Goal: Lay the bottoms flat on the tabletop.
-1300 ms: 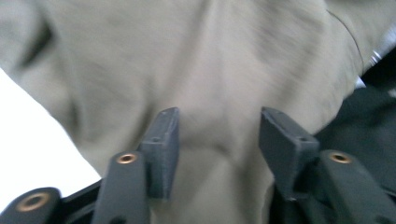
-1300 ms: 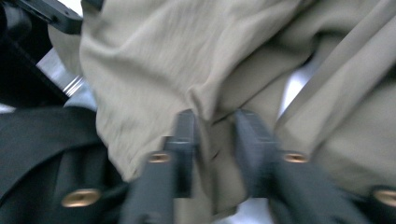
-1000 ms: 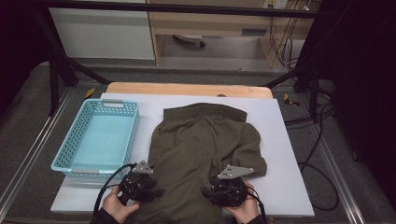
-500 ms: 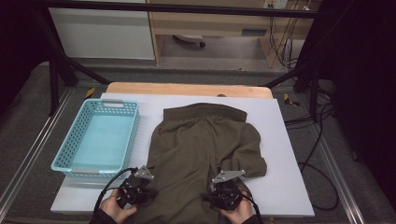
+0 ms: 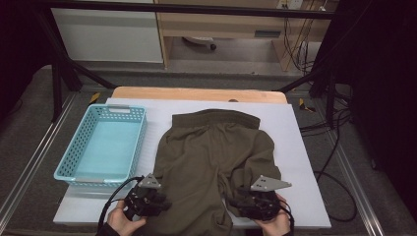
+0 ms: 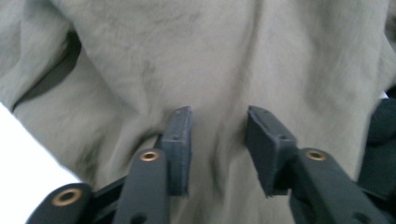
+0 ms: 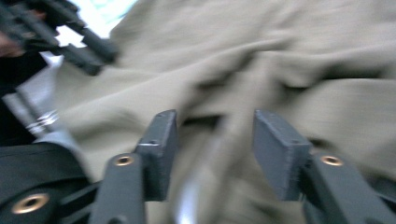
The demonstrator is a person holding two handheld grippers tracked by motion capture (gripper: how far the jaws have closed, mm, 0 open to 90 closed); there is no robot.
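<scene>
Olive-green cloth shorts spread flat on the white bench, waistband at the far end, hem bunched at the near edge. Just left of the shorts, a light-blue perforated plastic basket. Left claw at the shorts' near left hem, jaws just opened and apart, cloth beneath and between them but not pinched. Right claw at the near right hem, jaws likewise just opened, standing apart over rumpled cloth, the right gripper view blurred.
</scene>
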